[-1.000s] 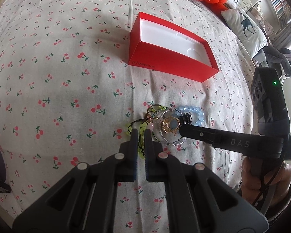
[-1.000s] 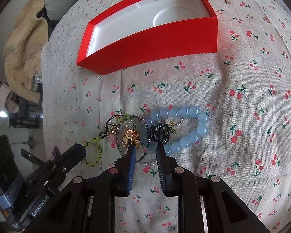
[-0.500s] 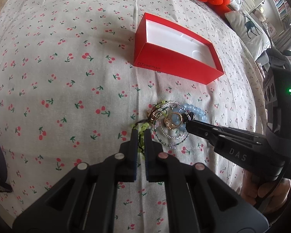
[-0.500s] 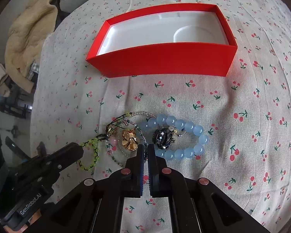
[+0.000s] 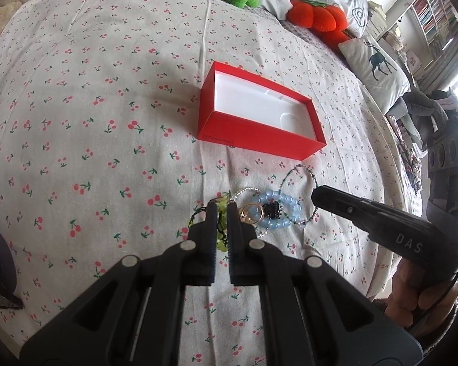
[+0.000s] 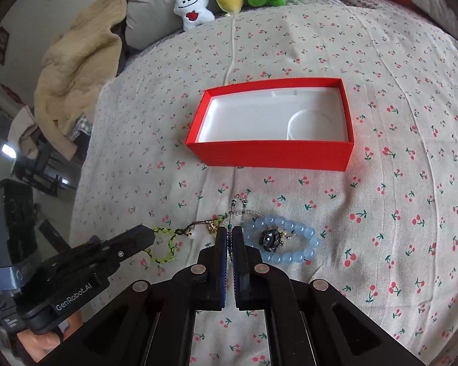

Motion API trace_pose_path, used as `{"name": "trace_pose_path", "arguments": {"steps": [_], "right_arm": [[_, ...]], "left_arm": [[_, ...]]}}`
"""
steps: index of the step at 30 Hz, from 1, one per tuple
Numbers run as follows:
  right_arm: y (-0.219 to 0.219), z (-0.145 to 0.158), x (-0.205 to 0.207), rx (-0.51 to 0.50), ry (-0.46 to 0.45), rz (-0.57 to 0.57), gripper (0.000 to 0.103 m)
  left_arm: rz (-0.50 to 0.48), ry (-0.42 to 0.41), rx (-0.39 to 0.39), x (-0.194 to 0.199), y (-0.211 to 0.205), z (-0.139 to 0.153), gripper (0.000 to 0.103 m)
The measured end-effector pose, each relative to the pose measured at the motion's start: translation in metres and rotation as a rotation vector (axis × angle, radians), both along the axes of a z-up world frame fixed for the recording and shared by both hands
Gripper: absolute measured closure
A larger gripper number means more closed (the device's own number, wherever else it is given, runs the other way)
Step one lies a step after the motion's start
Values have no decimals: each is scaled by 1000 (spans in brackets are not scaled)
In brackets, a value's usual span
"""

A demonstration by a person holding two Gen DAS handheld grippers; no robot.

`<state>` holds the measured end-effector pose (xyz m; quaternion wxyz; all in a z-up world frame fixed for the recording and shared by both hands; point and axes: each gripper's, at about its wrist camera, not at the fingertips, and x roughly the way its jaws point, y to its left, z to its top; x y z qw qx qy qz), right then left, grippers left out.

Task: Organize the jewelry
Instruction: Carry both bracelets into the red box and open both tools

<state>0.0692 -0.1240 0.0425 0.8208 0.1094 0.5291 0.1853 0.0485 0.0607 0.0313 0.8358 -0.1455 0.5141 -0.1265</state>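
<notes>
Left view: since a second ago I've pulled the rig back and lifted the thin beaded chain off the pile toward the red box; my left gripper has its fingers nearly together over the green bead strand, contact unclear. Right view: right gripper fingers pinch that chain, blue bracelet still on the bed, box empty.

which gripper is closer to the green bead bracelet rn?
Left. The left gripper straddles the green bead bracelet; the right gripper sits beside it, pinching a thin beaded strand.
</notes>
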Motion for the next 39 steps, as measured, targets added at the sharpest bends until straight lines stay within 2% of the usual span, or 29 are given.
{"name": "trace_pose_path", "arguments": {"steps": [11,22,25,30,34,39], "right_arm": [[-13,36,26,27,-100,-56,100],[-29,43,58,28,-133,-122,100],[-34,40,65,24,-136,-137,100],[-39,28,72,2,-113,-142,100],[-40,20,79,31,-103,-137,100],[-31,14,89,92,-96,-105,100]], "left_arm": [[-3,-164,-55,28,-16,41,96],[-35,-250,-194,77,-47,47,96],[-16,-202,-203,92,-49,28,96],[42,-78,-115,105,-49,-7,96],[71,-46,-44,107,-46,-17,96],[83,-51,-6,105,-42,-22,96]]}}
